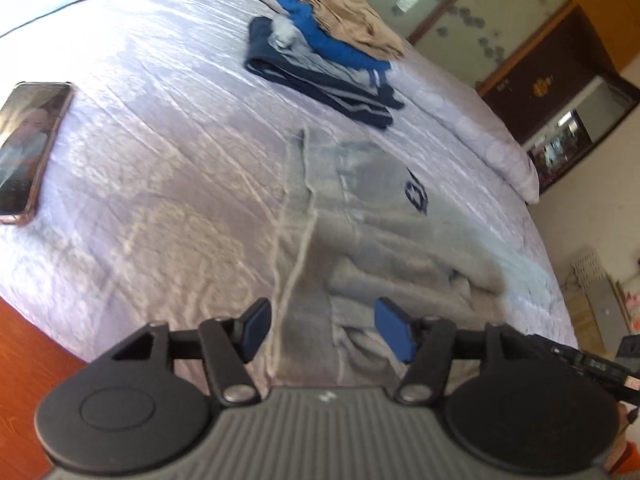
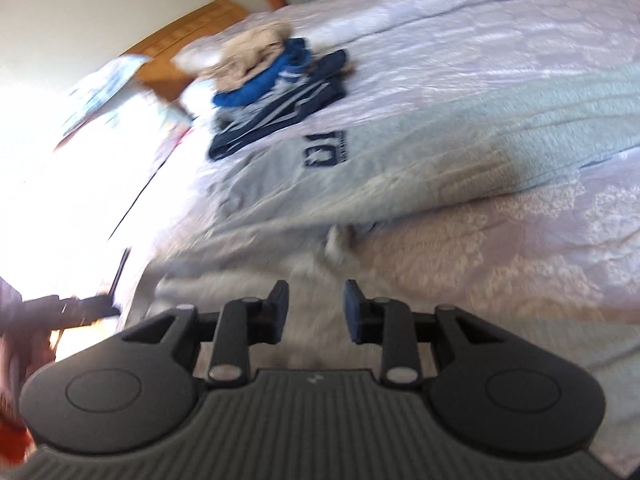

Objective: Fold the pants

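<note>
Left gripper (image 1: 320, 330) fills the bottom of its view, jaws spread; grey fabric lies between the pads but neither pad presses on it. Right gripper (image 2: 317, 312) likewise, jaws apart with a narrower gap, nothing pinched, only cloth on the bed below it.

Grey pants (image 1: 360, 216) lie flat on the lilac bedspread (image 1: 160, 152), running from right under the left gripper toward the far side. Near end is bunched and partly cut off by the gripper body. Dark blue logo (image 1: 416, 196) is readable as a shape only; in the right wrist view it (image 2: 326, 148) is blurred too.

Pile of folded clothes (image 1: 328, 60) sits just beyond the pants, far side of the bed: navy with stripes at the bottom, bright blue, tan on top. Right wrist view is motion-smeared and blown out on the left, so the pile's layers merge there.

Only the left view shows the phone (image 1: 32, 148) lying at the left on the bedspread, cut by the frame edge. Only the right view shows the wooden headboard (image 2: 192, 36). At that view's left edge a dark blurred object (image 2: 80, 308), can't tell what.
</note>
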Tool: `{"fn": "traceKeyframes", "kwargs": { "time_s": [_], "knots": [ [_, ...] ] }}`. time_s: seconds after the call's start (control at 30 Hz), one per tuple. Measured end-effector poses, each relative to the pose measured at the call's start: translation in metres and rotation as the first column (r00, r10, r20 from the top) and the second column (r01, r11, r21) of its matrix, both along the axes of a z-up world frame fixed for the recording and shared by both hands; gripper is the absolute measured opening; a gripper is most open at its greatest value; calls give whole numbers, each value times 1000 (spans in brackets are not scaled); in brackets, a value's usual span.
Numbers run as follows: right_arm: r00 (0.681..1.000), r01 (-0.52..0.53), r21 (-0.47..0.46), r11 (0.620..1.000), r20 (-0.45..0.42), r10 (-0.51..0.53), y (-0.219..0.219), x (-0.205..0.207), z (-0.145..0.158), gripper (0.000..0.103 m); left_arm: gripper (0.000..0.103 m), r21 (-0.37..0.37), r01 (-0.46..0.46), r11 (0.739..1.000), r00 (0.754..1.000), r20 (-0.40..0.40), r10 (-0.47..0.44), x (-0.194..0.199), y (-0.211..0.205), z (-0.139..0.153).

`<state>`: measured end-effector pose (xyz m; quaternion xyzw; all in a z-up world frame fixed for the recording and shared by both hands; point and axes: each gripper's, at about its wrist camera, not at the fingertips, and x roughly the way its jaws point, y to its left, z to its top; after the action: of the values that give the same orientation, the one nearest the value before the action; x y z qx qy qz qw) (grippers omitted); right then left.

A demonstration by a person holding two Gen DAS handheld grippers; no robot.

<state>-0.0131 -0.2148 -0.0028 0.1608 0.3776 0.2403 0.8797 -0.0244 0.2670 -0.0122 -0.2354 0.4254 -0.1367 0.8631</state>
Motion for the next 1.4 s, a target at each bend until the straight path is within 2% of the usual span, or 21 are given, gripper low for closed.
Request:
{"fn": "traceKeyframes", "kwargs": {
  "time_s": [0.1, 0.13, 0.17, 0.27, 0.37, 0.43, 0.5, 0.6, 0.67, 0.7, 0.77, 0.83, 0.87, 1.0, 1.1, 1.17, 1.2, 1.27, 1.33, 1.37, 1.4],
  "knots": [
    [987, -144, -134, 980, 55, 153, 9, -31, 1, 45, 59, 56, 29, 998, 999, -34, -27, 3, -18, -12],
    [979, -178, -200, 963, 67, 195, 15, -38, -1, 45, 47, 56, 33, 998, 998, -50, -30, 6, -20, -16],
    [968, -213, -267, 940, 71, 240, 21, -43, -5, 45, 29, 40, 41, 998, 997, -67, -39, 8, -21, -21],
    [941, -246, -432, 868, 109, 321, 42, -49, -18, 45, 18, 7, 29, 1000, 996, -85, -28, 9, -20, -23],
    [915, -277, -488, 828, 130, 383, 57, -39, -28, 43, 14, 7, 17, 1000, 997, -81, -17, 6, -17, -12],
    [908, -300, -531, 793, 98, 408, 65, -32, -36, 4, 13, -6, 6, 1000, 997, -78, -6, 4, -11, -2],
    [903, -350, -487, 800, 53, 427, 65, -28, -32, 6, 12, 3, -10, 1000, 998, -60, 10, 0, -5, 13],
    [889, -446, -238, 863, -6, 458, 41, -33, -10, 6, 12, 43, -42, 998, 998, -41, 44, -8, 8, 31],
    [861, -507, -48, 860, -55, 505, 27, -40, -5, 9, 12, 59, -56, 997, 996, -59, 60, -8, 14, 29],
    [849, -523, 17, 852, -82, 523, 25, -43, -8, 15, 12, 74, -61, 995, 995, -76, 66, -6, 15, 25],
    [858, -505, 9, 863, -102, 503, 26, -50, -20, 23, 15, 103, -72, 992, 986, -140, 86, 0, 12, 12],
    [893, -448, -58, 892, -90, 442, 23, -53, -28, 24, 18, 120, -71, 990, 982, -166, 91, 1, 7, 4],
    [914, -402, -47, 914, -84, 398, 15, -53, -29, 24, 20, 137, -81, 987, 982, -156, 102, -1, 6, 4],
    [987, -153, 105, 983, -28, 157, -56, -59, -8, 24, 35, 124, -138, 983, 978, -139, 154, -13, 15, 11],
    [992, 121, 76, 990, 17, -123, -131, -79, 8, 26, 36, 69, -163, 984, 974, -148, 171, -19, 23, 15],
    [935, 353, 66, 933, 25, -355, -191, -93, 17, 28, 44, 56, -184, 981, 970, -149, 190, -24, 25, 18],
    [884, 466, 68, 882, 9, -468, -222, -99, 19, 28, 45, 52, -192, 980, 968, -153, 198, -26, 25, 19],
    [727, 687, 36, 726, -53, -685, -281, -110, 19, 28, 46, 30, -202, 979, 964, -171, 204, -29, 24, 18],
    [566, 820, -46, 570, -77, -821, -321, -118, 17, 28, 49, 3, -212, 977, 958, -197, 209, -32, 22, 15],
    [523, 846, -75, 528, -77, -849, -332, -118, 16, 28, 49, -8, -217, 976, 956, -203, 211, -35, 21, 14],
    [501, 856, -98, 507, -81, -862, -341, -114, 16, 28, 50, -18, -220, 975, 956, -205, 212, -38, 20, 14]
  ]
}}
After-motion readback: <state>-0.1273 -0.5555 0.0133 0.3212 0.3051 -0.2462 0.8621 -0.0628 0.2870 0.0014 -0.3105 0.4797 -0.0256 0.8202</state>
